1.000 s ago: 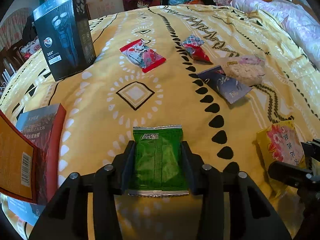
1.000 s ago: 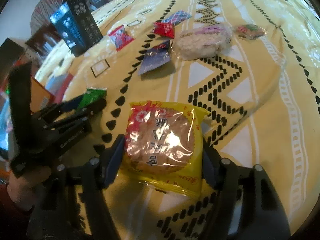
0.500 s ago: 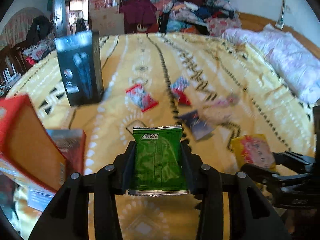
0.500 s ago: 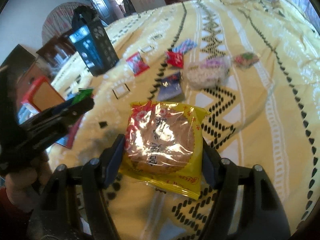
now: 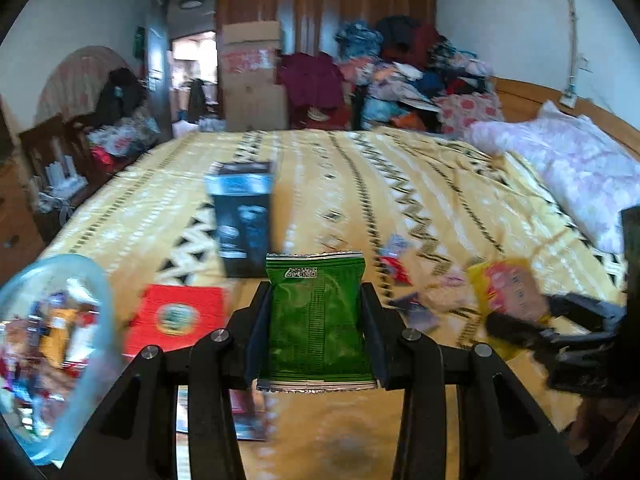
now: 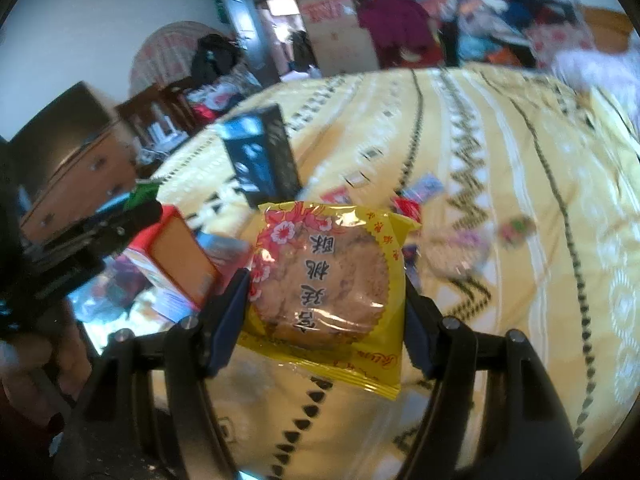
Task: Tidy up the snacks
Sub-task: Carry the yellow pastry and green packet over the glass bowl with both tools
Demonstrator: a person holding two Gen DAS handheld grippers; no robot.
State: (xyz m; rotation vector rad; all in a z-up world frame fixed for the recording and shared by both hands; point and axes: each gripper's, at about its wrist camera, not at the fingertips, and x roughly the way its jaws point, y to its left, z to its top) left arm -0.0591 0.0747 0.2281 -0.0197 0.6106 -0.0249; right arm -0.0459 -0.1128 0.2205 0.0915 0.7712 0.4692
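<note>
Left wrist view: the left gripper [image 5: 316, 320] pinches a flat green foil snack packet [image 5: 316, 316] between its two black fingers, one pressing on each long edge, so the packet stands upright with its crimped top seam clear of the tips. Gripping by the sides likely keeps the thin packet from folding or sliding out while it is carried above the bed. Below lies a yellow bedspread with black zigzag and dot patterns [image 5: 400, 184]. A tall black-and-blue cardboard box [image 5: 244, 224] stands upright on it, and a flat red box [image 5: 176, 316] lies nearer. At the left edge is the rim of a clear blue-tinted plastic bin [image 5: 102, 304] with colourful wrappers blurred inside; judging from that, it is where the snacks are being gathered. Several small wrapped snacks [image 5: 394, 260] lie loose on the spread to the right, not yet collected.

Right wrist view: the right gripper [image 6: 326, 300] is clamped on a yellow cellophane-wrapped round biscuit with red flowers printed on the wrapper [image 6: 328, 276], its fingers set wider because this packet is broader. The biscuit is held flat across the fingers, which probably spares it from cracking. The other gripper shows dark at the left edge, above the bin. Both packets are in the air, well apart from the bedspread, with neither yet over the bin's opening as far as can be told.
</note>
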